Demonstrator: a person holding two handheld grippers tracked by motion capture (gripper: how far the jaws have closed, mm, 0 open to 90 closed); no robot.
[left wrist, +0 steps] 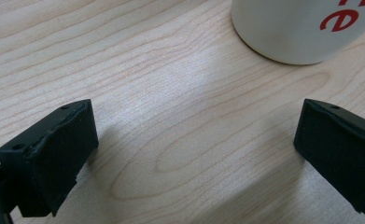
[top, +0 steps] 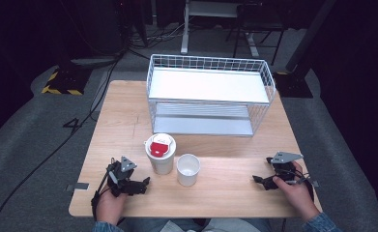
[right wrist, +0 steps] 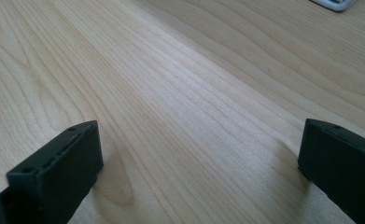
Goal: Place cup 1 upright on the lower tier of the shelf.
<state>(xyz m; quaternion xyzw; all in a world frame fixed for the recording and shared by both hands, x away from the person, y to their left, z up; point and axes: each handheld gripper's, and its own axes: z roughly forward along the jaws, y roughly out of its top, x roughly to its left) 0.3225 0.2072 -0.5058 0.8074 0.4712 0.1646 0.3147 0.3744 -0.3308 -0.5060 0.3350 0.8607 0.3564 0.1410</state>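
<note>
A white cup with a red-and-white lid stands near the middle of the wooden table; its white base with red lettering shows at the top of the left gripper view. An open white cup stands just right of it. My left gripper rests on the table at the front left, open, jaws wide apart over bare wood and pointing toward the lidded cup. My right gripper rests at the front right, open, nothing between its jaws.
A white wire basket shelf with two levels stands at the back of the table. Its white foot shows at the top of the right gripper view. Bare wood lies between the cups and the right gripper.
</note>
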